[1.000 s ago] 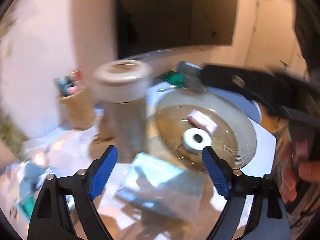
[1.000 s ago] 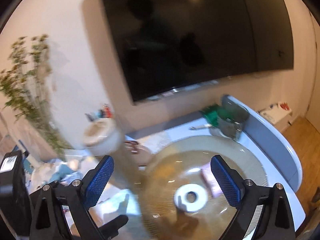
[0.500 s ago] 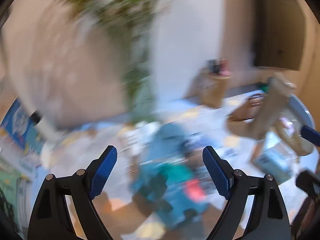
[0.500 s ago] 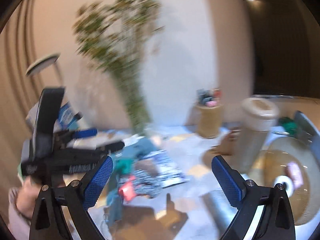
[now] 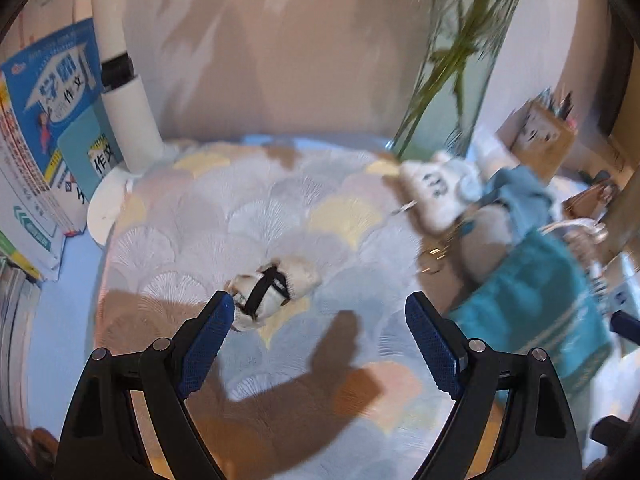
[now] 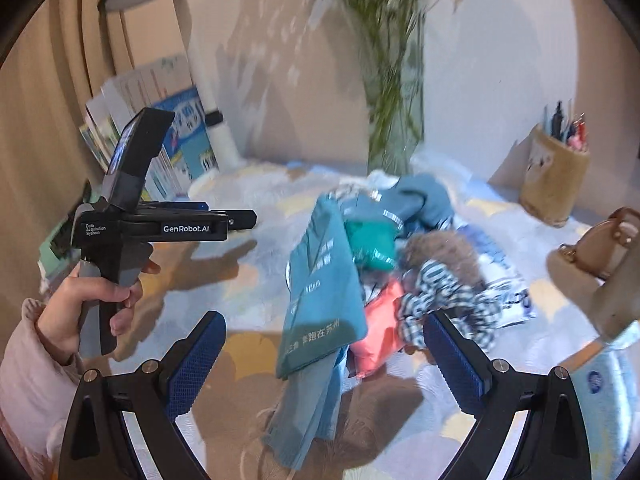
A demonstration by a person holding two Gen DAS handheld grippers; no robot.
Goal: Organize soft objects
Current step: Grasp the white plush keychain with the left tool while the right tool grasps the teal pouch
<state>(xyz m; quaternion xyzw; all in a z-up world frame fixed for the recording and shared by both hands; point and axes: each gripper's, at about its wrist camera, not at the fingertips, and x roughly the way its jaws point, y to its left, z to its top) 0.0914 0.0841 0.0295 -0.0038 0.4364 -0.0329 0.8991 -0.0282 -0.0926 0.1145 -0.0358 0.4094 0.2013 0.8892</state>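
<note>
My left gripper (image 5: 318, 320) stands with its blue jaws spread wide and nothing between the pads. Just above the tip of the left-hand jaw, slightly left of frame centre, lies a small white rolled bundle (image 5: 274, 290) bound by a black strap; it rests on the scallop-patterned cloth (image 5: 224, 216) and sits near that fingertip, though I cannot tell whether it touches. At the right edge of this view a teal towel (image 5: 536, 308) with pale stripes lies beyond my right-hand jaw, and above it a white soft piece with a dark printed mark (image 5: 434, 194) sits at the foot of a glass vase of green stems (image 5: 452, 92). Books (image 5: 44, 120) lean in the upper left beside a white lamp post (image 5: 124, 84).

My right gripper (image 6: 324, 354) is also spread wide, holding nothing. Between its jaws, running from frame centre down to the lower middle, hangs a teal cloth with white lettering (image 6: 320, 300), the nearest edge of a heap of soft things (image 6: 400, 260): a green piece, a coral-red piece (image 6: 380, 336), a black-and-white checked fabric (image 6: 444, 300) just above my right-hand jaw, and a brown furry item on top. The heap sits centre to centre-right, in front of the vase. A furry pen cup (image 6: 554, 184) stands at the right. At the left of this view a person's hand (image 6: 88, 300) grips the handle of my left gripper, well apart from the heap.
</note>
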